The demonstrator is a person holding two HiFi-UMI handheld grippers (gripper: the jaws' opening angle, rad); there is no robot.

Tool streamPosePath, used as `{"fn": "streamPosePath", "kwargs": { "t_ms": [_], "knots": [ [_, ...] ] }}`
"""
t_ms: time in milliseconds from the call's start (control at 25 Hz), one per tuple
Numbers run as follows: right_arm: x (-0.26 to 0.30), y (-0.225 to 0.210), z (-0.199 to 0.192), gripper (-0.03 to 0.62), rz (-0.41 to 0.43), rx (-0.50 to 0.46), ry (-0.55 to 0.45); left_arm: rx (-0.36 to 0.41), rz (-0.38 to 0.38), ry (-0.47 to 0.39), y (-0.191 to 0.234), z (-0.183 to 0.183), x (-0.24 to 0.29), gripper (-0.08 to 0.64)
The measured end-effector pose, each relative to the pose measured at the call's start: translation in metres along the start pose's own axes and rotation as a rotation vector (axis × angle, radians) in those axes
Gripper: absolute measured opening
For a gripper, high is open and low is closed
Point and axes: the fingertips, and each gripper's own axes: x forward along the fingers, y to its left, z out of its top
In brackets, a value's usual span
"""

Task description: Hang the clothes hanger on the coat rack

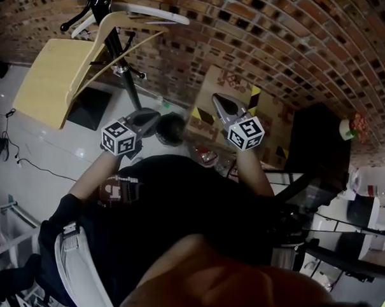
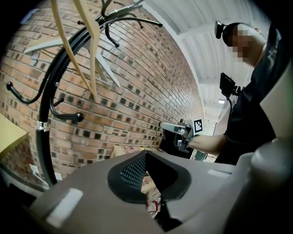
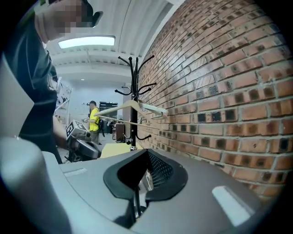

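Against the brick wall (image 1: pixel 270 25), the clothes hanger (image 1: pixel 136 22) already looks hooked on the coat rack (image 1: pixel 127 76) at eleven o'clock, so the left gripper (image 1: pixel 151 118) and right gripper (image 1: pixel 217 99), both pinched together on nothing, should probably keep toward six o'clock, clear of it.

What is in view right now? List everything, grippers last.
coat rack: one, black, by the brick wall
wooden hanger: one, pale wood, hanging on the rack's top
white hanger: one, white, on the rack beside the wooden one
board: one, pale yellow, left of the rack
brick wall: one, red-brown, ahead
cardboard boxes: at least two, brown with yellow-black tape, at the wall's foot
cabinet: one, black, to the right
bystander: one, yellow top, far behind the rack
left gripper: one, grey, jaws shut, empty
right gripper: one, grey, jaws shut, empty
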Motion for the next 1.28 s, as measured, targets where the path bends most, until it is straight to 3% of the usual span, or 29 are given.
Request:
{"fn": "streamPosePath", "kwargs": {
  "t_ms": [160, 280, 480, 640, 760, 1000, 1280],
  "knots": [
    [0.031, 0.050, -0.007, 0.014, 0.031, 0.002, 0.023, 0.003, -0.015, -0.015, 0.023, -0.001, -0.044, -0.008],
    [0.058, 0.089, -0.011, 0.014, 0.026, 0.024, 0.023, 0.027, -0.068, -0.011, 0.045, -0.004, -0.079, -0.008],
    [0.107, 0.159, -0.017, 0.014, -0.080, 0.108, 0.005, 0.065, -0.168, 0.029, 0.100, -0.012, -0.156, -0.008],
    [0.140, 0.207, -0.014, 0.014, -0.142, 0.128, 0.021, 0.102, -0.198, 0.054, 0.147, -0.006, -0.217, -0.008],
    [0.150, 0.227, -0.003, 0.014, -0.193, 0.148, 0.015, 0.073, -0.205, 0.043, 0.168, 0.005, -0.246, -0.008],
    [0.154, 0.252, 0.009, 0.014, -0.199, 0.139, 0.037, 0.078, -0.215, 0.008, 0.171, 0.024, -0.266, -0.008],
    [0.146, 0.248, -0.008, 0.014, -0.168, 0.158, 0.080, 0.064, -0.173, -0.011, 0.133, 0.019, -0.265, -0.008]
  ]
}}
